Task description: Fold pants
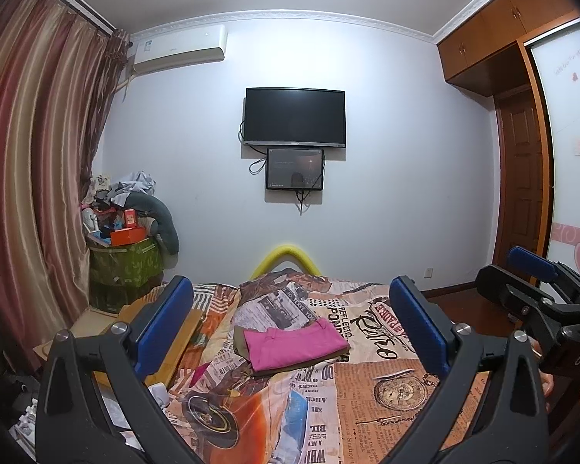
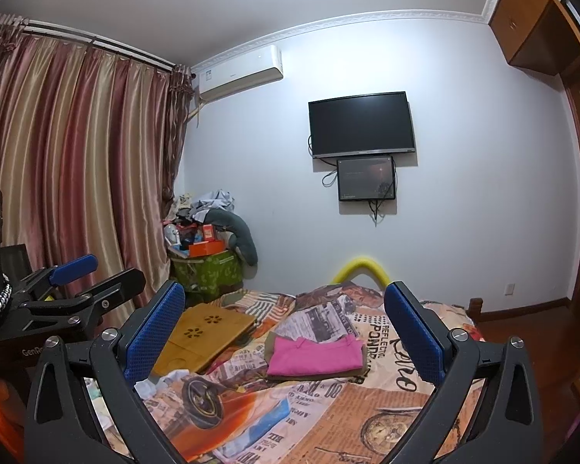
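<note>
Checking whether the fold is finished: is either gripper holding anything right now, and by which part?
Nothing is held. The left gripper and right gripper are both open and empty; the folded pink pants lie on the printed bedspread.

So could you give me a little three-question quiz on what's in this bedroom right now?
1. True or false: the pink garment lies folded on the bed.
2. What hangs above the small screen? A) television B) clock C) mirror
3. Are the left gripper and right gripper holding anything?

Key: 1 true; 2 A; 3 no, both stand open and empty.
</note>
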A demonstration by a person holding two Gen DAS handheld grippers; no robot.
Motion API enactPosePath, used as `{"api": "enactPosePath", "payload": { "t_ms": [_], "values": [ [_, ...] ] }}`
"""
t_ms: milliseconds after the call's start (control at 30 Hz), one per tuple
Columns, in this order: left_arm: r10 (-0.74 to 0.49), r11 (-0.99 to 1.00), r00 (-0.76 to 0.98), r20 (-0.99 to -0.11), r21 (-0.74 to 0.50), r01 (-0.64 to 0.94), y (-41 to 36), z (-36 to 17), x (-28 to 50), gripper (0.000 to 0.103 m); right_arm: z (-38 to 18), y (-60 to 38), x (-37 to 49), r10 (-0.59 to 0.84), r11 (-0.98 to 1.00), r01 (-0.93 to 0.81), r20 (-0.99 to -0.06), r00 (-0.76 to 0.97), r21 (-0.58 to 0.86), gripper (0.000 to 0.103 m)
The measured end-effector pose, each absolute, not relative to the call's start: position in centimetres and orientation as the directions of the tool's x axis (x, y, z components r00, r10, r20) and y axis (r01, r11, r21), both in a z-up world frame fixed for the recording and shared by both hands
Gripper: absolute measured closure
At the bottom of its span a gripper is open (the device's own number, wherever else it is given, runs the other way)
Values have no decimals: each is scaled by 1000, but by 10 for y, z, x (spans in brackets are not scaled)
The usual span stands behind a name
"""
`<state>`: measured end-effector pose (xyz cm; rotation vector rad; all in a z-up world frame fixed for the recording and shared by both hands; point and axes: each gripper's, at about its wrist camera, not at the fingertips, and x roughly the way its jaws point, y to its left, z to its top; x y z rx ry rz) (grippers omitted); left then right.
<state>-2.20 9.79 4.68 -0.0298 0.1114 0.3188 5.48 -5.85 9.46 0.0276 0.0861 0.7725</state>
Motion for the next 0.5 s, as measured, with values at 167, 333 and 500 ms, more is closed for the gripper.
{"api": "enactPosePath", "payload": {
  "t_ms": [167, 333, 500],
  "values": [
    [307, 950, 945, -117, -18, -311, 98, 45, -20, 0, 95, -60, 54, 695, 719, -693, -68, 715, 59, 0],
    [306, 951, 945, -117, -16, -309, 98, 46, -20, 0, 95, -60, 54, 695, 719, -692, -69, 716, 60, 0],
    [302, 952, 946, -118, -17, -306, 99, 45, -20, 0, 96, -60, 54, 696, 718, -692, -74, 715, 67, 0]
  ]
}}
